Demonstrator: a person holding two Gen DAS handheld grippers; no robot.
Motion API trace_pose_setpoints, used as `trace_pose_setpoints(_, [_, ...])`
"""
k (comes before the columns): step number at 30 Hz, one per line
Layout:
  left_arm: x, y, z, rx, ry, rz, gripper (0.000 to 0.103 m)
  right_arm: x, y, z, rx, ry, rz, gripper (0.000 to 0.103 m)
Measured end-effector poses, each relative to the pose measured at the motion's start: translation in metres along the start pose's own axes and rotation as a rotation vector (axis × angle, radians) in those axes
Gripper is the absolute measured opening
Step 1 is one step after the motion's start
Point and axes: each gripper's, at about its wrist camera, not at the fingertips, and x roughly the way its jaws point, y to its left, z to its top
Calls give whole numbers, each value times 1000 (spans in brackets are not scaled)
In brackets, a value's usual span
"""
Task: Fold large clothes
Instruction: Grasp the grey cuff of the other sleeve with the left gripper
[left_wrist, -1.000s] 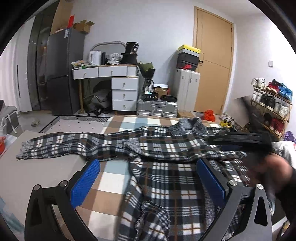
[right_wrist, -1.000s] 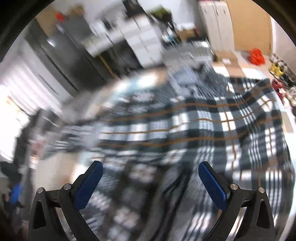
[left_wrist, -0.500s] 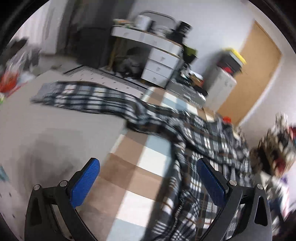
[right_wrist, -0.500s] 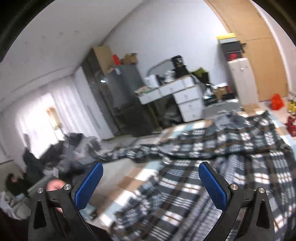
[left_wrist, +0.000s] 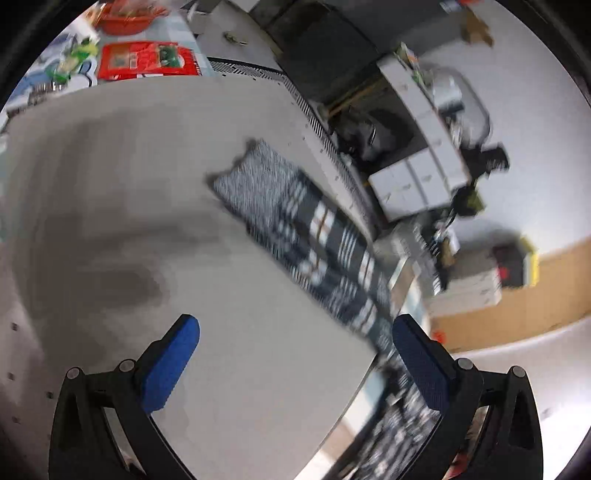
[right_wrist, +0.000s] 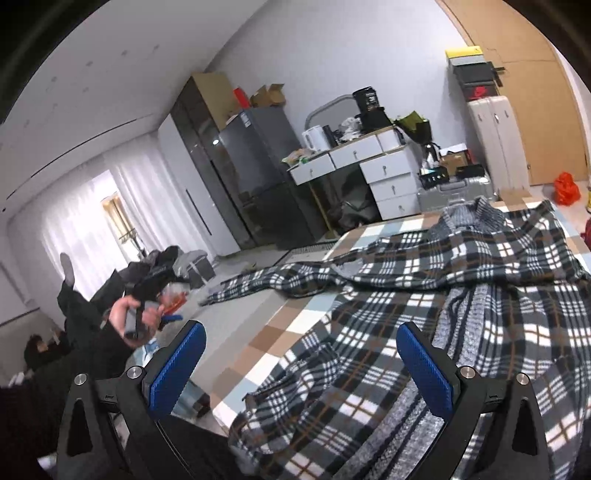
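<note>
- The plaid coat (right_wrist: 461, 295) lies spread over a checked cloth (right_wrist: 280, 332) that covers the right part of the tabletop (left_wrist: 129, 184); the coat's front is partly open and its grey knit lining shows.
- One sleeve (left_wrist: 295, 218) stretches out onto the bare grey part of the tabletop, its cuff flat at the far end.
- The left gripper (left_wrist: 295, 354) hovers above the bare grey surface just beside the sleeve, jaws released and wide apart, nothing between them; this view is blurred.
- The right gripper (right_wrist: 301, 363) hangs over the coat's lower edge, jaws also released and empty.
- A hand (right_wrist: 131, 314) at the left grips the handle of the other gripper.
- A white desk (right_wrist: 362, 162) and a dark fridge (right_wrist: 258, 173) stand behind.
</note>
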Motion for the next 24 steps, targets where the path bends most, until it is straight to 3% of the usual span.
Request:
trace_pose_setpoints(2, [10, 6, 8, -25, 17, -47, 102, 3, 1, -2, -8, 5, -1, 103])
trace_pose_setpoints(4, [27, 10, 11, -17, 85, -77, 102, 7, 1, -4, -14, 19, -14, 103])
trace_pose_setpoints(9, [36, 15, 27, -81, 96, -147, 102, 9, -4, -3, 8, 23, -29, 103])
trace_pose_setpoints(16, [49, 17, 44, -77, 113, -178, 101, 22, -13, -3, 57, 50, -42, 103])
trace_pose_setpoints(24, [51, 21, 58, -38, 52, -157, 101, 31, -13, -4, 54, 68, -46, 103])
